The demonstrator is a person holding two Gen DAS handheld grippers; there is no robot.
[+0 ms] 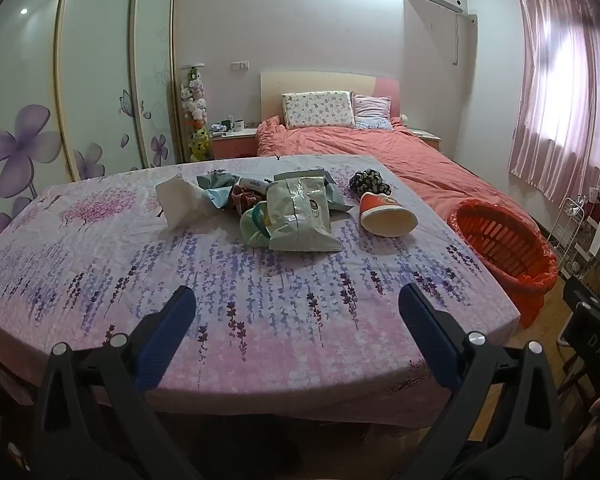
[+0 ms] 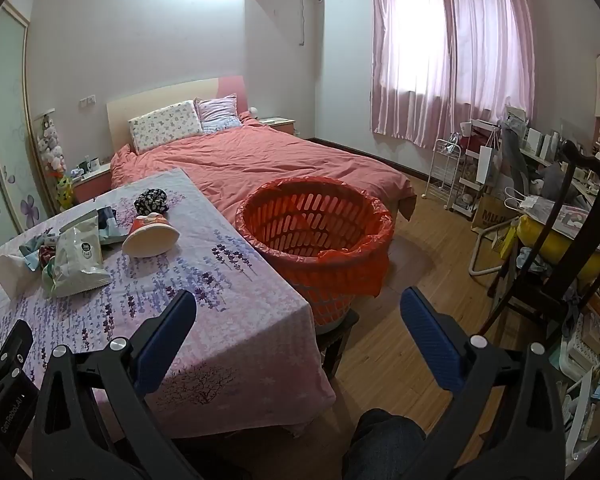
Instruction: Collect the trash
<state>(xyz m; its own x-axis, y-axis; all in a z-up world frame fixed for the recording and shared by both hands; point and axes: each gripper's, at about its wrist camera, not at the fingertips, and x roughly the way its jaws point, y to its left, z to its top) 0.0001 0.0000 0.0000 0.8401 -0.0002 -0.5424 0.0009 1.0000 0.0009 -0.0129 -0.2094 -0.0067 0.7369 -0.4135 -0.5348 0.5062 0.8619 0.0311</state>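
A heap of trash lies on the floral-clothed table (image 1: 260, 320): a white tissue pack (image 1: 178, 204), a pale green snack bag (image 1: 300, 216), a tipped orange-and-cream paper cup (image 1: 383, 216), a dark crumpled wad (image 1: 369, 182) and small wrappers. The bag (image 2: 80, 260) and the cup (image 2: 152, 236) also show in the right wrist view. An orange basket (image 2: 315, 236) lined with an orange bag stands on a stool at the table's right edge; it also shows in the left wrist view (image 1: 503, 248). My left gripper (image 1: 298, 300) is open and empty above the table's near part. My right gripper (image 2: 298, 300) is open and empty, off the table's right corner.
A bed with a coral duvet (image 2: 260, 160) lies behind the table and basket. A dark wooden chair (image 2: 559, 264), a white wire rack (image 2: 447, 176) and cluttered shelves stand at the right. A wardrobe (image 1: 100, 80) is at the left. The floor (image 2: 419, 280) is wood.
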